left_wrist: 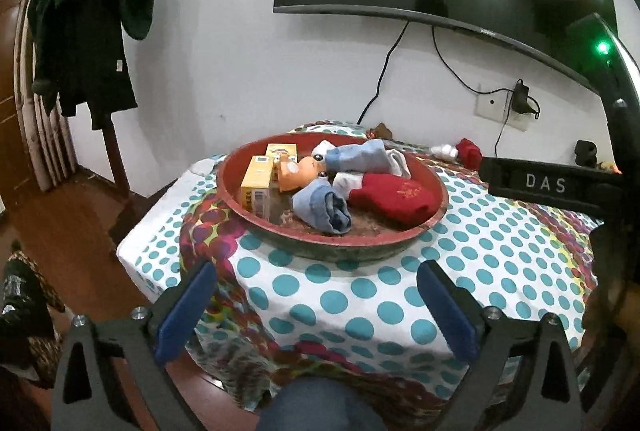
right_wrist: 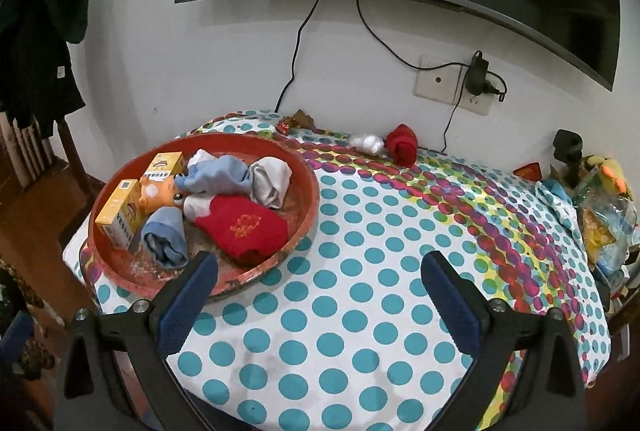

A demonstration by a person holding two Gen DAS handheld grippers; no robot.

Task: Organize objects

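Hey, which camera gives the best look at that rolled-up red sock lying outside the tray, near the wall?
The right wrist view. There the red sock lies whole and unblocked on the dotted cloth, beside a small white bundle. The left wrist view shows the sock smaller, far off at the right, close to the other gripper's black body.

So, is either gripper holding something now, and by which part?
Nothing is held. Left gripper and right gripper both stand open and empty above the cloth.
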